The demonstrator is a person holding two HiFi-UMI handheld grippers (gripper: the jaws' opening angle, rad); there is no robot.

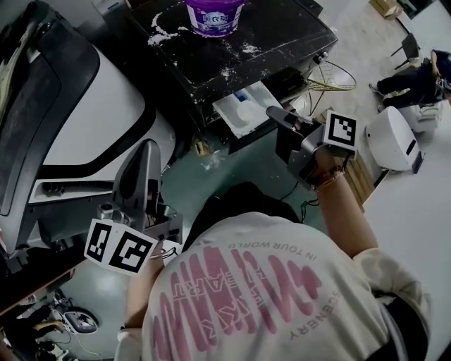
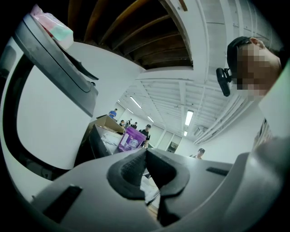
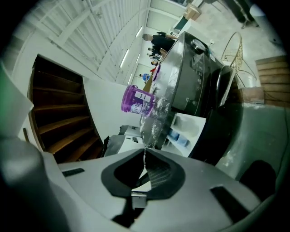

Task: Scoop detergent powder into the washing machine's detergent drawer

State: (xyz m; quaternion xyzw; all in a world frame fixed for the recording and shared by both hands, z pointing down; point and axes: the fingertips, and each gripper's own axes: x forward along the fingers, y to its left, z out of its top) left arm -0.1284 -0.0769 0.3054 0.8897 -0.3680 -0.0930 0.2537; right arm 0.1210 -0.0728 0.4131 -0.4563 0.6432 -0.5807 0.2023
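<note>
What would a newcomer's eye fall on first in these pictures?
The bright purple plastic detergent tub stands out at the top of the head view, sitting on the black washing machine top, which is dusted with spilled white powder. Just below it the white detergent drawer is pulled open, with the right gripper close beside it, jaws together and empty.

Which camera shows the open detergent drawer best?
The head view: it looks down into the detergent drawer, showing its compartments. The right gripper view shows it obliquely and smaller; the left gripper view does not clearly show it.
</note>
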